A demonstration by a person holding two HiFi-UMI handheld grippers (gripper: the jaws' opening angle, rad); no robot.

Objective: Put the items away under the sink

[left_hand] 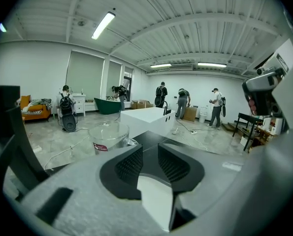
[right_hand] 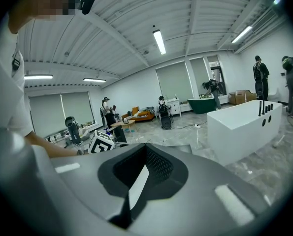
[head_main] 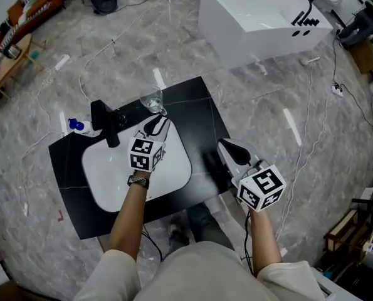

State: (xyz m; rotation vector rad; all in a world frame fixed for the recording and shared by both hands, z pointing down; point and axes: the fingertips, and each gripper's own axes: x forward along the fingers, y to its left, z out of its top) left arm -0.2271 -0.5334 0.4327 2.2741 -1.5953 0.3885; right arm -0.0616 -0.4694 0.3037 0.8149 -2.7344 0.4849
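Fragility is the first concern with the clear cup (head_main: pixel 152 98). Its wall looks thin and smooth, so I judge it light, a little slippery, and easy to crack or dent if it is squeezed hard. Whether it is glass or hard plastic, I cannot tell. It also looks easy to tip, because it appears empty.

The safest hold, in my opinion, is across the body below the rim, one finger on each side with gentle pressure. A pinch on the rim alone could let it swing.

The cup is transparent, wide at the mouth, and has a small red label on its side. It stands upright at the far edge of the black table (head_main: pixel 199 105), behind the white sink (head_main: pixel 173 168) and to the right of the black faucet (head_main: pixel 108 123). Something crinkled and clear lies just beside it.

The left gripper (left_hand: pixel 147 147) points toward the cup with its fingers spread and nothing between them; the cup is ahead and slightly to the left. The right gripper (right_hand: pixel 145 151) hangs over the right side of the table with its fingers pressed together, empty.
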